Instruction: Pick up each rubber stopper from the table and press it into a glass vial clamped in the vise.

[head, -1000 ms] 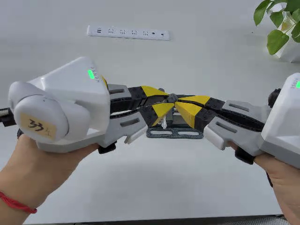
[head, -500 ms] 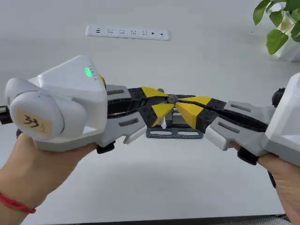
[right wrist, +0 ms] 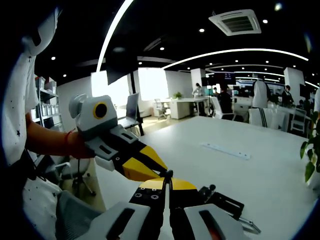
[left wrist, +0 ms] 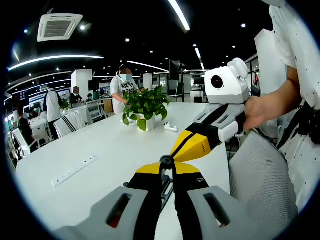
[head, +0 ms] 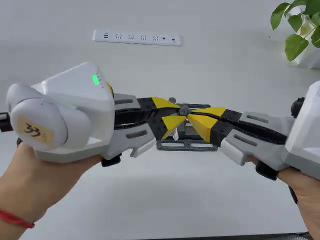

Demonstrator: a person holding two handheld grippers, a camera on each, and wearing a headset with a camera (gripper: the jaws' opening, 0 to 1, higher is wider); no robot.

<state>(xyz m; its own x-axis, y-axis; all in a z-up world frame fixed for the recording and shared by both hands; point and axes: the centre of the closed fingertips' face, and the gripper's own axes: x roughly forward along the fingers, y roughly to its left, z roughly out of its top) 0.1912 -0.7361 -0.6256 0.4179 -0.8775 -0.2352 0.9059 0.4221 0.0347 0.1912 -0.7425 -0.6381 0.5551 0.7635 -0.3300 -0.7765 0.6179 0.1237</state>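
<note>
The small grey rubber stopper is up in the air, just above the vise, at the spot where the two tools meet tip to tip. In the left gripper view the left tool has its yellow-tipped jaws drawn together, with the stopper pinched at their ends. The right tool comes in from the right with its jaws closed on each other and its tips against the same stopper. The vise stands on the white surface beneath them, and what it clamps is too hidden to make out. Far back lies a white power strip, and a leafy plant stands at the far right.
</note>
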